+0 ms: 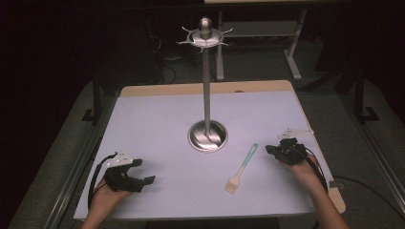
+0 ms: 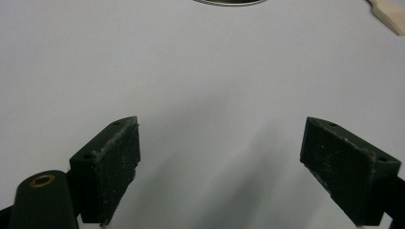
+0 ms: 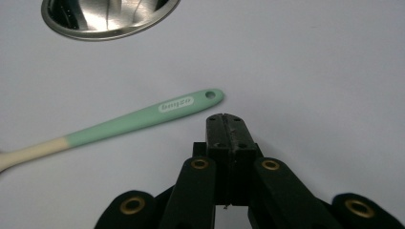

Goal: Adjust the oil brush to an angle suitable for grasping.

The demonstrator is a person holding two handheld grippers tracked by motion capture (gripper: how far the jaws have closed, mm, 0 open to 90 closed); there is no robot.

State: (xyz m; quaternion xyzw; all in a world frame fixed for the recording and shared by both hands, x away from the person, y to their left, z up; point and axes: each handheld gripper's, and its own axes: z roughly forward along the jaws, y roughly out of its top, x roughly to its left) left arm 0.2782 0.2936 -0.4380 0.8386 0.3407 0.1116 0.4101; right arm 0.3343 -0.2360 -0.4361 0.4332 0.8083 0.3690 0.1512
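The room around the white table (image 1: 157, 124) was dark, and the frames and cables behind it were hard to make out. In the high view, one metal stand (image 1: 207, 86) rose from a round base near the table's middle, its top ring of hooks set against the gloom. One brush (image 1: 241, 169) with a mint-green handle and pale bristles lay flat on the table, to the right of the base and nearer the person. Two hands came in from the bottom edge, the forearms cut off. The left tool (image 1: 143, 171) rested at the near left, well apart from the brush; the right tool (image 1: 273, 149) sat just beside the handle's far end.

In the left gripper view, the left tool (image 2: 219, 162) stood released, its two jaws wide apart over bare table. The stand's base (image 2: 229, 2) was cut off at the top edge, and the bristles (image 2: 389, 14) showed at the top right corner.

In the right gripper view, the right tool (image 3: 225, 119) was clenched on nothing, jaws pressed together, just short of the handle's holed end (image 3: 143, 117). The bristles ran off the left edge. The base (image 3: 102, 16) was cut off at the top.
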